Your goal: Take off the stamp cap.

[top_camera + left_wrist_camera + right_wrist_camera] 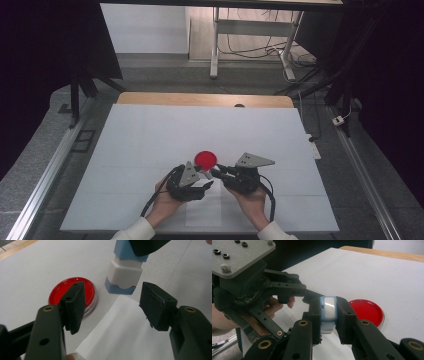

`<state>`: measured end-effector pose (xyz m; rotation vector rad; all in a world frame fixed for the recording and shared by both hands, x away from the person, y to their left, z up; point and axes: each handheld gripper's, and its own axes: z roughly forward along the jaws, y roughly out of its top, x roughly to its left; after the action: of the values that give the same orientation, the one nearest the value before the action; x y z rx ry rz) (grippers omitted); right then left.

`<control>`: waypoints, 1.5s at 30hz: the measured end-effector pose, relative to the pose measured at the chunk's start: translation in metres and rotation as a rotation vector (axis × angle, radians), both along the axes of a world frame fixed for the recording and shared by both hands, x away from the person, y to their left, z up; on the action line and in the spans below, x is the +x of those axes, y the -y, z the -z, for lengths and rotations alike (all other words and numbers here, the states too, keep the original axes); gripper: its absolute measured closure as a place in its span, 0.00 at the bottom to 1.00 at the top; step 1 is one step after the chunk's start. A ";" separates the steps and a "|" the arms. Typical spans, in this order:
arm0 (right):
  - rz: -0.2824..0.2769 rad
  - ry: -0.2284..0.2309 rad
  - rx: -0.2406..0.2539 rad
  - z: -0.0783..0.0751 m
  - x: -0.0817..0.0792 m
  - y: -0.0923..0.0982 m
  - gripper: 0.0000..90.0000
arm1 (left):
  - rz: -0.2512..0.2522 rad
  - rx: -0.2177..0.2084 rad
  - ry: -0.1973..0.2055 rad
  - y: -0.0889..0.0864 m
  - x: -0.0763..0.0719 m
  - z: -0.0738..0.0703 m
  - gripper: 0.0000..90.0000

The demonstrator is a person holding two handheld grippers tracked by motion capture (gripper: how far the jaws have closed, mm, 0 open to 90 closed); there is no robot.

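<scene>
Blue-white stamp (327,312) between right gripper (328,317) jaws

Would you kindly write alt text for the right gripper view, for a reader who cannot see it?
The right gripper is shut on a small blue and white stamp, held above a white table. The left gripper, in a hand, reaches toward it from the left, and a round red dish lies on the table behind.

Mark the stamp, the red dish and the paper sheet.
stamp (328,312): right gripper view, on its white middle band.
red dish (88,291): left gripper view, on its red lid.
paper sheet (122,330): left gripper view, on its bare middle.
</scene>
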<state>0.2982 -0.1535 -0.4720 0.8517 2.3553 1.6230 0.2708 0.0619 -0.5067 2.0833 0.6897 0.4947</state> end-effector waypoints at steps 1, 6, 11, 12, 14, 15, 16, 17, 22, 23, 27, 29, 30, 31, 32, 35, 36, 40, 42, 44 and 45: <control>0.001 0.001 0.001 0.000 0.000 0.000 0.84 | 0.003 0.001 0.001 0.001 0.000 0.000 0.45; 0.003 -0.002 0.008 0.000 0.000 0.001 0.84 | 0.011 0.014 0.018 0.003 -0.002 0.000 0.50; 0.005 -0.010 0.013 0.001 0.001 0.001 0.84 | 0.014 0.021 0.031 0.005 -0.002 0.000 0.56; 0.005 -0.011 0.016 0.001 0.001 0.001 0.84 | 0.015 0.023 0.034 0.005 -0.002 0.000 0.56; 0.005 -0.012 0.017 0.002 0.001 0.001 0.84 | 0.017 0.028 0.036 0.005 -0.002 0.000 0.58; 0.005 -0.012 0.017 0.002 0.001 0.001 0.84 | 0.018 0.028 0.037 0.005 -0.002 0.000 0.58; 0.005 -0.013 0.018 0.002 0.001 0.001 0.84 | 0.018 0.030 0.038 0.006 -0.002 0.000 0.59; 0.006 -0.012 0.021 0.002 0.001 0.001 0.84 | 0.018 0.032 0.039 0.006 -0.002 0.000 0.60; 0.004 -0.016 0.026 0.003 0.001 0.001 0.84 | 0.019 0.047 0.051 0.008 -0.003 0.000 0.61; 0.006 -0.017 0.028 0.003 0.001 0.001 0.84 | 0.020 0.050 0.054 0.008 -0.003 0.000 0.62; 0.007 -0.020 0.037 0.003 0.000 0.001 0.84 | 0.016 0.065 0.070 0.009 -0.004 0.001 0.64; 0.009 -0.025 0.046 0.003 0.000 0.002 0.84 | 0.016 0.069 0.073 0.009 -0.004 0.001 0.65; 0.010 -0.028 0.051 0.003 0.000 0.002 0.84 | 0.015 0.074 0.077 0.009 -0.004 0.001 0.65; 0.010 -0.030 0.052 0.003 0.000 0.002 0.84 | 0.014 0.075 0.079 0.010 -0.004 0.001 0.66; 0.009 -0.030 0.052 0.003 0.001 0.002 0.84 | 0.011 0.074 0.080 0.010 -0.005 0.001 0.66; 0.008 -0.035 0.053 0.004 0.001 0.001 0.84 | 0.006 0.075 0.086 0.009 -0.005 0.001 0.69; 0.008 -0.035 0.053 0.004 0.001 0.001 0.84 | 0.006 0.075 0.088 0.009 -0.005 0.001 0.70; 0.008 -0.035 0.057 0.004 0.000 0.002 0.84 | 0.008 0.087 0.100 0.009 -0.006 0.001 0.70; 0.007 -0.035 0.058 0.004 0.001 0.002 0.84 | 0.009 0.088 0.102 0.009 -0.006 0.001 0.71; 0.008 -0.034 0.059 0.004 0.001 0.002 0.84 | 0.008 0.088 0.105 0.009 -0.006 0.001 0.71; 0.008 -0.034 0.060 0.004 0.001 0.002 0.84 | 0.008 0.089 0.107 0.009 -0.006 0.001 0.71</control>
<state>0.2989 -0.1556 -0.4762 0.9062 2.3337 1.6966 0.2645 0.0529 -0.5074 2.1248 0.6059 0.6378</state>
